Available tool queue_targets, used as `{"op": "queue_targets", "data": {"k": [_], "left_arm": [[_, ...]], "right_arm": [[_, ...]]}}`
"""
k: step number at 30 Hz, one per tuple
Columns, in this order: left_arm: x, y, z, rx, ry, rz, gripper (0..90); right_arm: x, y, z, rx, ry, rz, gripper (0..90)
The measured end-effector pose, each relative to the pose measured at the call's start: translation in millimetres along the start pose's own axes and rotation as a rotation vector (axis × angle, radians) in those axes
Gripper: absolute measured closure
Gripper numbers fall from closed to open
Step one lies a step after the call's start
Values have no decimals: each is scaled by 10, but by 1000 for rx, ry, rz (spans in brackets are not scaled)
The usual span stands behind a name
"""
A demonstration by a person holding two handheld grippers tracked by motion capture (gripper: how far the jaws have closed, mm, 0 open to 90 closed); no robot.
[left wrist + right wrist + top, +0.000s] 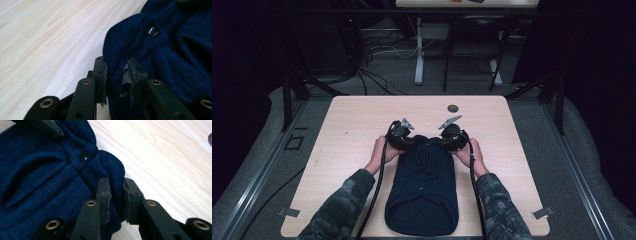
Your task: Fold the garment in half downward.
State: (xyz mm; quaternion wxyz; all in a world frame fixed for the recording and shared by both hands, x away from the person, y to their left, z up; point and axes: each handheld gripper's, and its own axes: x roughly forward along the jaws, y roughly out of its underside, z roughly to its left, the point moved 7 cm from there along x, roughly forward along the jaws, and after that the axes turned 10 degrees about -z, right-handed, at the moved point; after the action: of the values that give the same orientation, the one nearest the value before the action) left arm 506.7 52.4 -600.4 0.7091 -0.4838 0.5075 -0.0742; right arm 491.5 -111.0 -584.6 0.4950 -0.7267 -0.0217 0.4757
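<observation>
- Here you have one dark blue knit garment (423, 192) lying flat on the table (347, 130), its far end between your two hands.
- Your left claw (116, 75) is clenched on a fold of the knit at that far end's left corner.
- Your right claw (117, 195) grips a fold at the right corner, just the same.
- Count two black buttons: one button (153, 31) near the left claw, another button (83, 156) near the right.
- One small round hole (453, 108) sits in the table beyond the claws.
</observation>
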Motion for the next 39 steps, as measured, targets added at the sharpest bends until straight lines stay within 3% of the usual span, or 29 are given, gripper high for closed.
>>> {"op": "queue_targets", "data": {"k": [6,21,27,39], "left_arm": [[-123,-81,-38,28,-1,-38,721],[-304,-184,-119,59,-3,-79,723],[-362,-228,-165,80,-7,-100,727],[-494,-281,-265,173,5,-162,735]], "right_arm": [[-125,-49,10,14,-15,-40,762],[-336,-125,75,-6,-34,-60,757],[-396,-131,78,7,-60,-58,753],[-507,-121,87,27,-94,-69,724]]}}
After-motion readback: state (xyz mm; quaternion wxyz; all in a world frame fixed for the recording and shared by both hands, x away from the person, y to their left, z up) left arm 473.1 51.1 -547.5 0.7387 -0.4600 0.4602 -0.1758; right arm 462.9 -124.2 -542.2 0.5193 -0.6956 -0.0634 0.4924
